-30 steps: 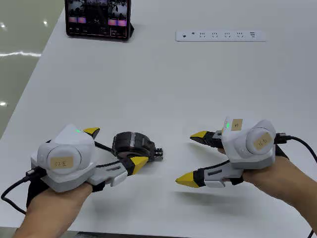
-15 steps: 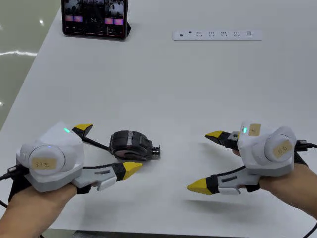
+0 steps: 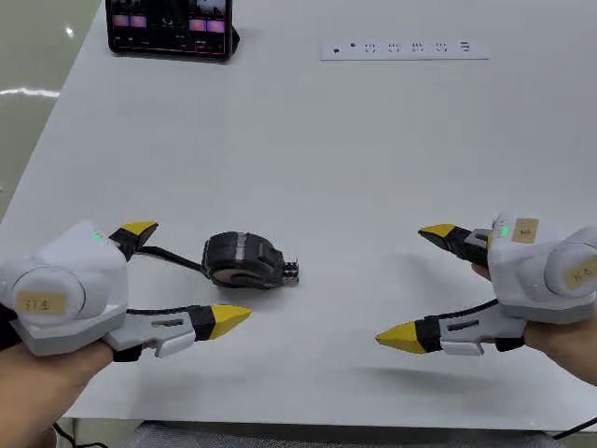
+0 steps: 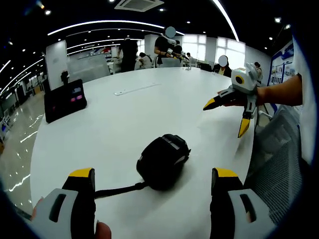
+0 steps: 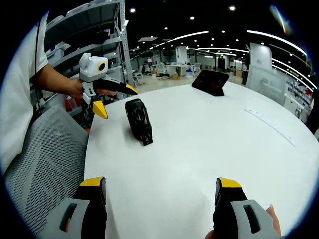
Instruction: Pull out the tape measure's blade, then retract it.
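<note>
Chunky black rounded plastic tape measure, lying on its side on the white tabletop, blade tucked in, black strap trailing off its left.

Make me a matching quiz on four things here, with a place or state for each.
Things:
1. tape measure
2. tablet
3. power strip
4. right gripper

Descriptions:
A. white, lying flat at the far side
B. open, holding nothing, at the right
C. black, lying just ahead of the left gripper
D. propped up, screen lit, far left

Pairs: 1-C, 2-D, 3-A, 4-B
</note>
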`<state>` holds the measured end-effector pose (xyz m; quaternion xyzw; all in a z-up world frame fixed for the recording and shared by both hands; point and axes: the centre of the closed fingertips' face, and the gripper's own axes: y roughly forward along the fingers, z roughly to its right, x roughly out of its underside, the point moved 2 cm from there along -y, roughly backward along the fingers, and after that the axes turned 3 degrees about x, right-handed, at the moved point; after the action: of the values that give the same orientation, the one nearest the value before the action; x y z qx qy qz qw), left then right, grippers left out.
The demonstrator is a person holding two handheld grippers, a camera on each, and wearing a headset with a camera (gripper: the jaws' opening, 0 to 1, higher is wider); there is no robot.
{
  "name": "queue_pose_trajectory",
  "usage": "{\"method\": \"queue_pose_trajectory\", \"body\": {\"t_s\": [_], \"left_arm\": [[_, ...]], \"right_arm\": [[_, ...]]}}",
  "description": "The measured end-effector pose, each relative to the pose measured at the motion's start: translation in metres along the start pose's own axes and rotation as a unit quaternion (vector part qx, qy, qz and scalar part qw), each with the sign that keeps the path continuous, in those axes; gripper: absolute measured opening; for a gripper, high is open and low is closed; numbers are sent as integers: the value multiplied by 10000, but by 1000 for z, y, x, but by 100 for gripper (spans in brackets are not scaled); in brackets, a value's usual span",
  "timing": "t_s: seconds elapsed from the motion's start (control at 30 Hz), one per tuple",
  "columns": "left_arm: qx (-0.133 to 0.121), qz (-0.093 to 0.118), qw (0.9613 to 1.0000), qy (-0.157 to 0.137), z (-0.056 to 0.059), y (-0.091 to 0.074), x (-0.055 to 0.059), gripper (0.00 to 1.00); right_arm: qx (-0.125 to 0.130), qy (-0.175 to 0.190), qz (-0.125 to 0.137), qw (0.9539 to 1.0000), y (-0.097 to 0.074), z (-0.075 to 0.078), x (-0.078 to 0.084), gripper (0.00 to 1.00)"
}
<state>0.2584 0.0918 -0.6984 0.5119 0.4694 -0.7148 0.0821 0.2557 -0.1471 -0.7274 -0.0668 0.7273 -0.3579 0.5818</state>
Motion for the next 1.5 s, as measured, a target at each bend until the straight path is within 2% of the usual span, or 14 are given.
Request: {"method": "queue_pose_trajectory", "body": {"t_s": [0.2, 0.33, 0.8, 1.17, 1.5], "left_arm": [[4, 19, 10000, -22, -2, -3, 0, 94], [56, -12, 10000, 41, 0, -3, 2, 95], [290, 94, 9995, 62, 10, -8, 2, 97], [461, 73, 9987, 187, 17, -10, 5, 98], [602, 39, 9979, 240, 21, -16, 11, 99]], "right_arm": [[108, 79, -50, 9999, -10, 6, 7, 91], [142, 79, -98, 9998, -16, 6, 9, 91], [291, 167, -97, 9994, -33, 6, 13, 90], [441, 288, -13, 9986, -50, 11, 17, 89], [456, 316, -12, 9985, -55, 9, 23, 90]]}}
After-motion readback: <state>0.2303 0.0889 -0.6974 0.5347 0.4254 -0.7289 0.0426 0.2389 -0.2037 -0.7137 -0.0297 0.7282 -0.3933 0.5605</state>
